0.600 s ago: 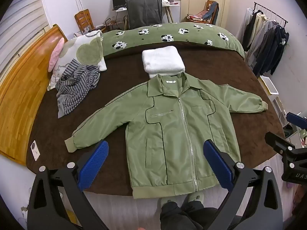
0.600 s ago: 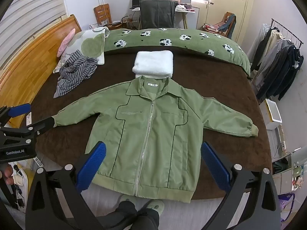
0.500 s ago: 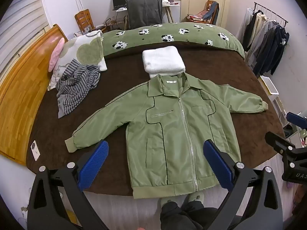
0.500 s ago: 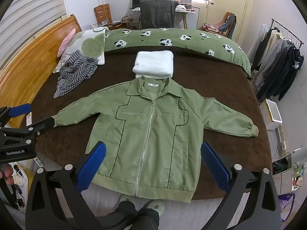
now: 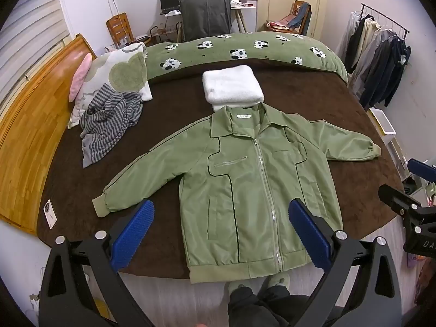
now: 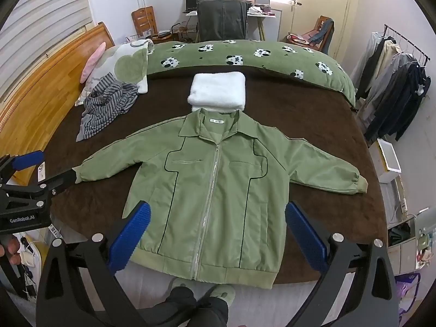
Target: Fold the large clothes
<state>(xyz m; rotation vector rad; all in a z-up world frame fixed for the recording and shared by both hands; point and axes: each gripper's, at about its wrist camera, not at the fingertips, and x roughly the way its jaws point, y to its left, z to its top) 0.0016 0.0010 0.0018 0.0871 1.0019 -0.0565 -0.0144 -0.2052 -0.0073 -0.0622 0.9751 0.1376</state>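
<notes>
A green zip jacket (image 5: 245, 179) (image 6: 215, 190) lies flat and face up on the brown bed cover, zipped, both sleeves spread out, its hem at the near edge. My left gripper (image 5: 220, 234) hovers open above the hem's left part, blue pads wide apart and holding nothing. Held over the hem as well, my right gripper (image 6: 216, 235) is open and empty. Each gripper shows at the edge of the other's view: the right gripper (image 5: 408, 199) and the left gripper (image 6: 30, 182).
A folded white towel (image 5: 233, 87) lies just behind the collar. A striped garment (image 5: 109, 125) and a pillow (image 5: 120, 73) sit at the left by the wooden headboard (image 5: 30, 125). A panda-print quilt (image 5: 245, 49) lines the far side. A clothes rack (image 5: 381, 60) stands right. The person's legs and slippers (image 5: 261, 288) are below.
</notes>
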